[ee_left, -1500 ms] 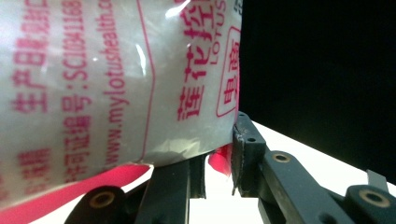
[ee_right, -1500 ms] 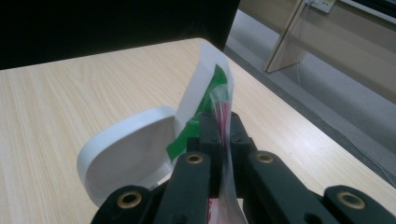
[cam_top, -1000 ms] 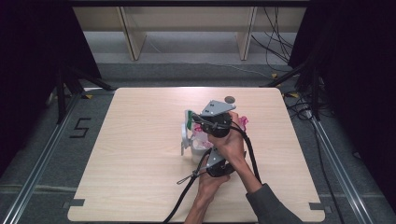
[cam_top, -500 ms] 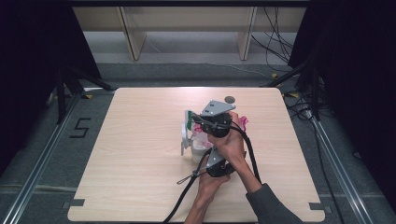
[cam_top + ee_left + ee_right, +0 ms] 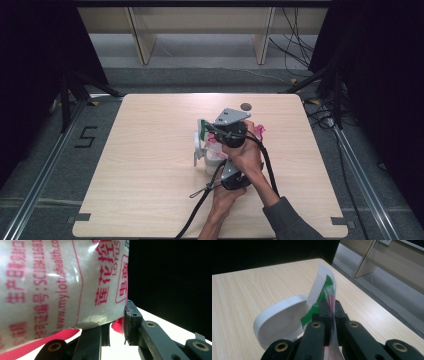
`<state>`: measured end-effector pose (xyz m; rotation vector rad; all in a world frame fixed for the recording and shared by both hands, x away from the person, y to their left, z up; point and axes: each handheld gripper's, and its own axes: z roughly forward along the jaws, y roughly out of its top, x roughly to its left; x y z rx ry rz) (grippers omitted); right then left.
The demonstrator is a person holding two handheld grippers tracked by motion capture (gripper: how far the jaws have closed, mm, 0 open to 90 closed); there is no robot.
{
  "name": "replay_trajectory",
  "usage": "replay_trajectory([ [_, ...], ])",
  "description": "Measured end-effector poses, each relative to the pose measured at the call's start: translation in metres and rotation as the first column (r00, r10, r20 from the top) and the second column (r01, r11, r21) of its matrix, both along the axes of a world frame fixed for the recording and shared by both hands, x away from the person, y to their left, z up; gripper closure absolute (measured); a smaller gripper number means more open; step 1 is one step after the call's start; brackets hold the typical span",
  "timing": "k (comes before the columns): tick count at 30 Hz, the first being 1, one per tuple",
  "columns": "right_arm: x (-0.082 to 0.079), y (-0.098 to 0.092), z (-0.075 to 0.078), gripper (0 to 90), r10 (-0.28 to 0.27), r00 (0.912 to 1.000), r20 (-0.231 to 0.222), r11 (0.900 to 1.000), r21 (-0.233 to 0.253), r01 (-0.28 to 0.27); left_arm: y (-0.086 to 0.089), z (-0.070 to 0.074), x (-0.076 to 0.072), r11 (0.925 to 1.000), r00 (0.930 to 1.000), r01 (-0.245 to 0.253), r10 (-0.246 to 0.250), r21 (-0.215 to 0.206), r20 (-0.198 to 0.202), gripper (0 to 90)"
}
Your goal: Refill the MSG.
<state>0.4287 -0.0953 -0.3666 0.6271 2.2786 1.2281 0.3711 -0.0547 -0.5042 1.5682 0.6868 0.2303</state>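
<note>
A translucent plastic bag (image 5: 62,282) with red print hangs in front of my left gripper (image 5: 116,323), whose jaws are shut on its lower edge. My right gripper (image 5: 331,305) is shut on a thin edge of the bag (image 5: 333,322). Just beyond it a white round container (image 5: 278,322) lies on the table, with an upright white flap (image 5: 322,287) carrying green print. In the high view both grippers meet at the table's middle: the right gripper (image 5: 212,135) with its grey plate farther off, the left gripper (image 5: 220,162) nearer the person, the pink-printed bag (image 5: 259,131) and the container (image 5: 199,150) between them.
The light wooden table (image 5: 140,165) has a small dark round spot (image 5: 245,106) near its far edge. Black cables (image 5: 200,192) trail from the grippers toward the near edge. Wooden shelf legs and floor cables lie beyond the table.
</note>
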Motion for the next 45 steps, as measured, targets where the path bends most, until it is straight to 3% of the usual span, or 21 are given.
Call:
replay_trajectory([
  [1,-0.001,-0.001,0.001,89.6,-0.009,1.0,-0.003,1.0,0.002,0.009,0.001,0.0,0.001,0.9996,0.9997,0.02,-0.021,0.022,0.013,77.1],
  [3,-0.001,-0.002,0.002,89.6,-0.014,0.9999,0.004,1.0,0.015,0.014,0.0,-0.001,0.003,0.9994,0.9991,0.034,-0.034,0.004,0.025,77.1],
  [5,0.002,-0.001,0.0,89.6,-0.013,0.9999,0.01,1.0,0.004,0.013,-0.002,-0.001,0.001,0.9996,1.0,0.004,-0.004,-0.029,0.007,77.1],
  [6,0.001,-0.001,-0.001,89.5,-0.009,0.9998,-0.019,1.0,0.002,0.009,-0.002,-0.002,0.001,0.9995,1.0,0.007,-0.007,-0.032,0.005,77.1],
  [7,0.0,-0.001,0.0,89.6,-0.016,0.9999,-0.003,1.0,0.009,0.016,0.001,-0.001,0.002,0.9996,0.9997,0.022,-0.022,0.018,0.013,77.1],
  [10,-0.001,-0.003,0.003,89.6,-0.017,0.9998,0.006,0.999,0.029,0.017,0.0,0.0,0.003,0.9995,0.9993,0.032,-0.032,0.0,0.018,77.1],
  [12,0.001,-0.002,0.0,89.6,-0.016,0.9998,0.011,1.0,0.004,0.016,-0.002,-0.001,0.001,0.9995,0.9999,0.013,-0.013,-0.029,0.002,77.0],
  [14,0.001,-0.002,0.0,89.6,-0.009,0.9998,-0.017,1.0,0.008,0.009,0.001,-0.002,0.004,0.9995,0.9993,0.03,-0.03,0.008,0.021,77.0],
  [16,0.002,-0.003,0.001,89.6,-0.006,0.9999,0.013,1.0,0.018,0.005,0.001,0.0,0.002,0.9992,0.9997,0.024,-0.024,0.031,0.005,77.0],
  [19,0.002,-0.003,-0.002,89.6,-0.021,0.9997,-0.01,1.0,0.02,0.021,-0.001,-0.002,0.003,0.9995,0.9994,0.032,-0.032,0.003,0.015,76.9],
  [26,0.0,-0.006,0.002,89.6,-0.021,0.9997,-0.008,0.999,0.044,0.022,0.0,-0.002,0.004,0.9992,0.9995,0.03,-0.03,0.027,0.014,75.8],
  [27,0.001,-0.007,0.002,89.7,-0.017,0.9999,-0.003,0.999,0.043,0.017,-0.003,-0.002,0.002,0.9991,0.9999,-0.008,0.007,-0.041,-0.008,75.7],
  [28,0.001,-0.008,0.002,89.7,-0.011,0.9999,0.002,0.999,0.042,0.011,-0.002,-0.003,0.002,0.9997,1.0,-0.004,0.004,-0.025,0.001,75.7],
  [29,0.0,-0.009,0.003,89.7,-0.018,0.9998,-0.012,0.999,0.047,0.018,0.001,-0.003,0.004,0.9985,0.9991,0.042,-0.042,0.035,0.009,75.7],
  [31,0.0,-0.011,0.004,89.8,0.001,0.9997,-0.024,0.999,0.044,0.001,0.0,-0.004,0.003,0.9983,0.9992,0.04,-0.041,0.042,0.004,75.5],
  [33,0.0,-0.014,0.005,89.8,-0.006,0.9999,0.009,0.999,0.039,0.006,0.001,-0.006,0.004,0.9978,0.9994,0.035,-0.036,0.056,0.0,75.3],
  [37,-0.002,-0.021,0.009,90.0,-0.005,1.0,-0.006,0.998,0.066,0.005,0.002,-0.01,0.006,0.9974,0.9987,0.041,-0.039,0.059,-0.032,73.5],
  [39,-0.005,-0.025,0.011,90.0,-0.015,0.9993,-0.034,0.996,0.085,0.018,0.0,-0.011,0.005,0.9994,0.9985,0.03,-0.03,0.016,-0.047,72.4],
  [40,-0.003,-0.027,0.011,90.0,-0.001,1.0,0.003,0.996,0.086,0.001,0.004,-0.01,0.006,0.9976,0.9998,-0.014,0.014,0.068,-0.011,71.7],
  [42,-0.004,-0.031,0.013,90.0,0.015,0.9995,-0.028,0.995,0.1,-0.012,0.006,-0.01,0.006,0.9972,0.9998,-0.013,0.015,0.074,-0.016,71.4],
  [45,-0.007,-0.033,0.015,90.0,0.012,0.9998,-0.017,0.994,0.112,-0.01,0.007,-0.01,0.006,0.9975,0.9994,-0.018,0.02,0.068,-0.029,69.4],
])
